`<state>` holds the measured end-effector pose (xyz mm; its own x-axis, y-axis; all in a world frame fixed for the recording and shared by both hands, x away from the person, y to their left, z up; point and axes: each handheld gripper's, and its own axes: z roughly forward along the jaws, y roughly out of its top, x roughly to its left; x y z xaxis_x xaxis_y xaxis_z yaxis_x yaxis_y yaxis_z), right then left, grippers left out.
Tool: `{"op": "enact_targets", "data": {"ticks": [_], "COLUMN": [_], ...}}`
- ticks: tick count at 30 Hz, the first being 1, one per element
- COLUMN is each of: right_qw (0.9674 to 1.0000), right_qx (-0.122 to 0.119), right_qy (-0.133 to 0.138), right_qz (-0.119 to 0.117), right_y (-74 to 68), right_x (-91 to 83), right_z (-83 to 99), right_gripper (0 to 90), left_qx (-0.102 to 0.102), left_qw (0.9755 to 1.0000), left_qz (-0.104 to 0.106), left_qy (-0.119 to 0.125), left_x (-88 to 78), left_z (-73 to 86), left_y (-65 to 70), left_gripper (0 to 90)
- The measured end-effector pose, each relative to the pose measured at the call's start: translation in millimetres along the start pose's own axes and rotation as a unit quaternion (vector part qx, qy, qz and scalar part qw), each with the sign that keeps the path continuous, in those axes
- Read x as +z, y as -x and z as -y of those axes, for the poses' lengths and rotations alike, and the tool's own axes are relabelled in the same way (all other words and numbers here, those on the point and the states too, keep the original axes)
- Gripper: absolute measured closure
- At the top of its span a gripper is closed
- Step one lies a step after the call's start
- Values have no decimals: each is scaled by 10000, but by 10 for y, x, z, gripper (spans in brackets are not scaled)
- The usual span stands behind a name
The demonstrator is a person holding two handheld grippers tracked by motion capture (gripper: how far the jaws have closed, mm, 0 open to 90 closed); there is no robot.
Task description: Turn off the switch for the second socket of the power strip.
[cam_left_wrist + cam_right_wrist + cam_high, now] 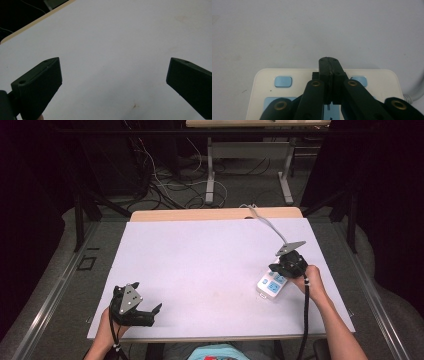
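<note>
A cream power strip [271,285] with light-blue buttons lies on the right side of the white table top [200,255]. My right gripper [276,269] is shut, with its jaws pressed together and nothing between them. In the right gripper view its joined tips [329,60] hover over the far edge of the power strip [259,82], between two blue buttons [283,81]. Whether the tips touch the strip I cannot tell. My left gripper [155,314] stands open near the front left corner, pointing right. Bare table shows between its jaws [113,62].
The strip's white cable [270,222] runs from the strip to the table's far edge; a bit of the cable [415,96] lies beside the strip. Beyond the table are cables on the floor [165,190] and another table's legs [210,175].
</note>
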<state>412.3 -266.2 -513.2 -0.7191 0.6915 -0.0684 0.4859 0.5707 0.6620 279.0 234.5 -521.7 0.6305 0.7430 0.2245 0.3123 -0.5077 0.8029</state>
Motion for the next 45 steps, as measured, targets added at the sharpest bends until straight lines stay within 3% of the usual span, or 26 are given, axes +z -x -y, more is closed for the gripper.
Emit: {"op": "enact_targets", "data": {"ticks": [2, 3, 13, 17, 22, 24, 30, 45], "right_qw": [9999, 9999, 9996, 9997, 9997, 9999, 9998, 9996], "right_qx": [-67, -97, -77, -124, 138, 26, 117, 281], "right_qy": [-67, 30, -283, -191, -175, -154, -139, -85], "right_qz": [-51, -55, -17, -9, -80, 7, 120, 57], "right_y": [3, 4, -17, -5, 1, -7, -33, -10], "right_x": [5, 24, 57, 75, 74, 79, 78, 69], "right_z": [0, 4, 11, 15, 34, 33, 38, 59], "right_gripper": [900, 900, 900, 900, 900, 900, 900, 900], "left_qx": [-4, 8, 32, 34, 37, 22, 36, 55], "left_qw": [10000, 10000, 10000, 10000, 10000, 10000, 10000, 10000], "left_qz": [0, -6, -3, -6, 3, 5, -6, -4], "left_qy": [-2, -16, -43, -42, -53, -34, -48, -83], "left_x": [0, -1, -3, -3, 0, 5, 7, 5], "left_z": [1, 0, 1, 1, -1, -1, -1, -2], "left_y": [0, -2, -4, -4, -1, 4, 1, 2], "left_gripper": [0, 0, 0, 0, 0, 0, 0, 0]}}
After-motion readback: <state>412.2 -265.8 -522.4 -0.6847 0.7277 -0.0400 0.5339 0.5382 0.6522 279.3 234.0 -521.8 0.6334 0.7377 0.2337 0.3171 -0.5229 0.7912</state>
